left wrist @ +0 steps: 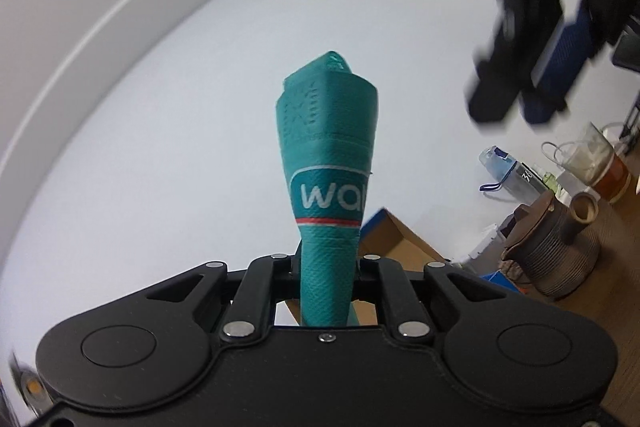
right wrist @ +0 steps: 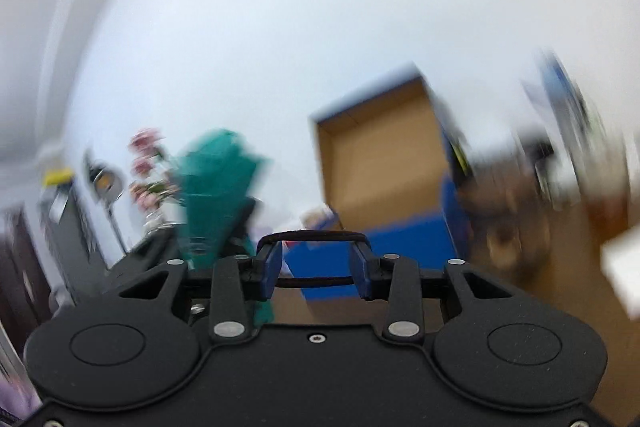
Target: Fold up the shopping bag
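My left fingers (left wrist: 326,263) are clamped on the shopping bag (left wrist: 328,163), a teal bundle of textured non-woven cloth that stands up from between them through the centre of the left wrist view, white lettering and a red stripe across its middle. In the right wrist view the same bag (right wrist: 216,195) shows as a blurred teal shape at left of centre, well apart from my right fingers (right wrist: 318,269), which stand parted with nothing between the blue pads (right wrist: 273,267); only a thin black elastic loop runs across them. I judge the bag light, soft and floppy: it will sag and spring open unless pinched across several layers at once, so the best hold is on a folded edge or near the stitched top, not on a single loose ply. My left hand points forward and slightly upward toward the pale wall; my right hand points level into the room, toward an open cardboard box (right wrist: 380,155), and that view is smeared.
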Available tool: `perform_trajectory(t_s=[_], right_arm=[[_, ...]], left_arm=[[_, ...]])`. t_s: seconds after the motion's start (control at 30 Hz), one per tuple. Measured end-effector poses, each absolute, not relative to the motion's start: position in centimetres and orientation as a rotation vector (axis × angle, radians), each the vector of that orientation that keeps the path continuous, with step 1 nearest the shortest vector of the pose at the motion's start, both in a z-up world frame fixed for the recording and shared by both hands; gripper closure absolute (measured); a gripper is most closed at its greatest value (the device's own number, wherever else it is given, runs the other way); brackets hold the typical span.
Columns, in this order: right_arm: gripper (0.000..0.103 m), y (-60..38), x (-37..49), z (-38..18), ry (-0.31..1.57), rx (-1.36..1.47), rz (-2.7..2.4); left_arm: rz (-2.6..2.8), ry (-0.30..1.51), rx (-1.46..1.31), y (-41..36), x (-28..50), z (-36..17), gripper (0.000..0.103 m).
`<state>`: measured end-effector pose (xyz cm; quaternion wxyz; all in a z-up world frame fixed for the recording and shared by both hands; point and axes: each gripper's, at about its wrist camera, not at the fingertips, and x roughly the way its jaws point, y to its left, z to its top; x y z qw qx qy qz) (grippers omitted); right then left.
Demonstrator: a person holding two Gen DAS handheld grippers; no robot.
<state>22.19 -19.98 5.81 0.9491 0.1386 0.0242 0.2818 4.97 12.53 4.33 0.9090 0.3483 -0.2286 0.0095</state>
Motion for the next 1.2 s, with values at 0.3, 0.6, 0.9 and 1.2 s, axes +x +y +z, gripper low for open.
perform_trajectory(t_s=[0.3, 0.6, 0.9, 1.2], right_arm=[[0.058, -19.4, 21.8, 6.9, 0.074, 0.389, 0.629], [0.055, -19.2, 24.9, 6.3, 0.192, 0.552, 0.548], [0.051, -20.1, 26.8, 5.3, 0.333, 0.635, 0.527], [0.051, -20.2, 26.8, 6.0, 0.383, 0.532, 0.507]], left_arm=[[0.044, -0.561, 0.881, 1.1, 11.2, -2.5, 0.091], [0.083, -0.641, 1.058, -0.3, 19.2, -5.4, 0.093], [-0.035, -0.769, 1.18, 3.1, 25.9, -6.0, 0.095], [-0.146, -0.811, 1.226, 0.4, 26.7, -9.2, 0.095]])
